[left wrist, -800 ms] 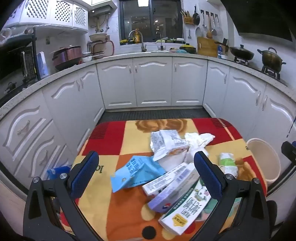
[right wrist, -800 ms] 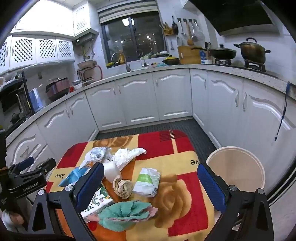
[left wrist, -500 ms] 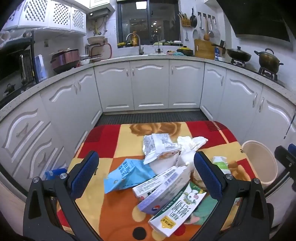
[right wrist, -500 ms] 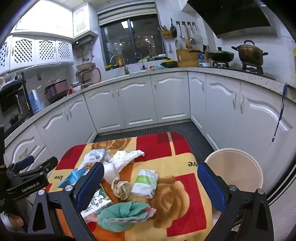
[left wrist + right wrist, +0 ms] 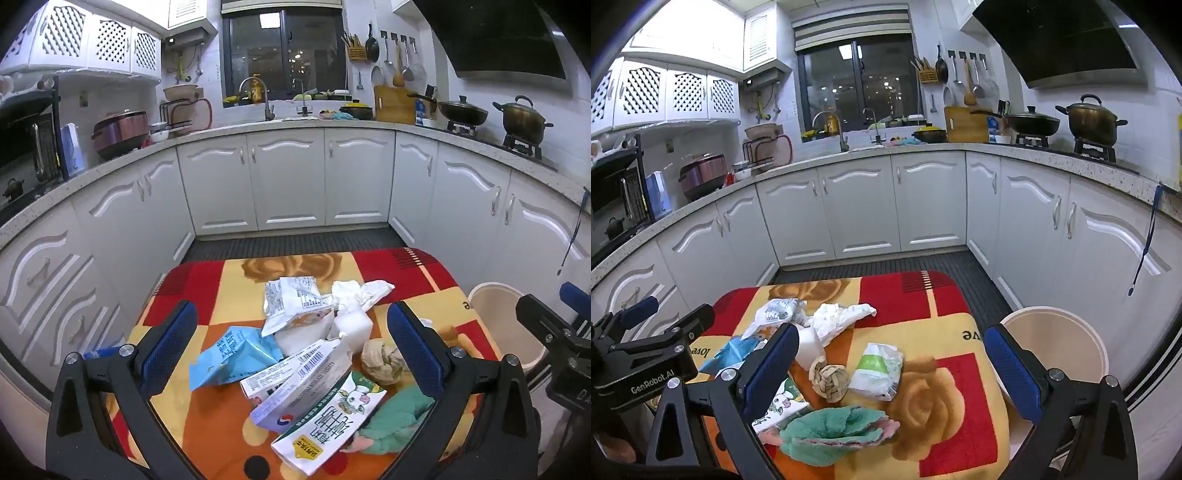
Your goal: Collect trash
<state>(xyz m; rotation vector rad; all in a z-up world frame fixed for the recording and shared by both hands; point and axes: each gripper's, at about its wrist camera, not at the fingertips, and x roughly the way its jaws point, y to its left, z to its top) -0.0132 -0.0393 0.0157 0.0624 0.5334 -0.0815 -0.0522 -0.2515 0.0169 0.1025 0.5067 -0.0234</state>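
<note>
Both grippers hover with fingers spread wide and nothing held: the left gripper [image 5: 291, 343] over the near left of the table [image 5: 945, 332], the right gripper [image 5: 886, 365] over its near right. Nearest lie the green cloth [image 5: 831, 430] and milk carton [image 5: 328, 424], then the paper ball [image 5: 830, 379], white pouch [image 5: 877, 369] and blue carton [image 5: 229, 354], with tissue [image 5: 842, 317] farthest. The bin [image 5: 1060, 343] stands off the right edge. Overlapping boxes could drag neighbours off the table; light wrappers may slip. Compared with earlier, both views have pulled back and risen slightly.
</note>
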